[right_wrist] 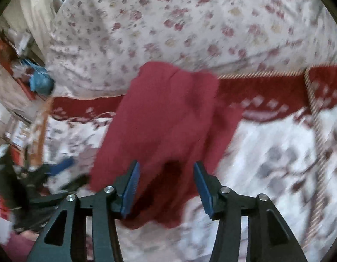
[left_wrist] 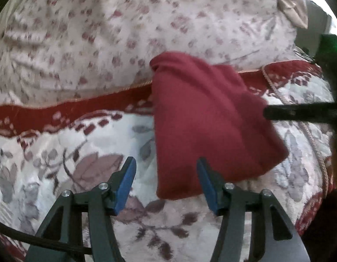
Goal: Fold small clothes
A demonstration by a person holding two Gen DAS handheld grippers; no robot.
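A dark red small garment (left_wrist: pixel 207 120) lies folded on a floral bedspread (left_wrist: pixel 81 157). In the left wrist view my left gripper (left_wrist: pixel 166 163) is open, its blue pads either side of the garment's near left corner, holding nothing. In the right wrist view the same garment (right_wrist: pixel 168 120) lies rumpled, and my right gripper (right_wrist: pixel 166 168) is open over its near edge, with cloth showing between the pads. The right gripper's black finger (left_wrist: pixel 299 113) reaches in from the right in the left wrist view, touching the garment's right edge.
A floral pillow (left_wrist: pixel 124 32) lies behind the garment, past the bedspread's red border band (left_wrist: pixel 70 111). A corded trim (right_wrist: pixel 316 131) runs down the bedspread at right. Clutter, including a blue object (right_wrist: pixel 40 80), sits off the bed's left side.
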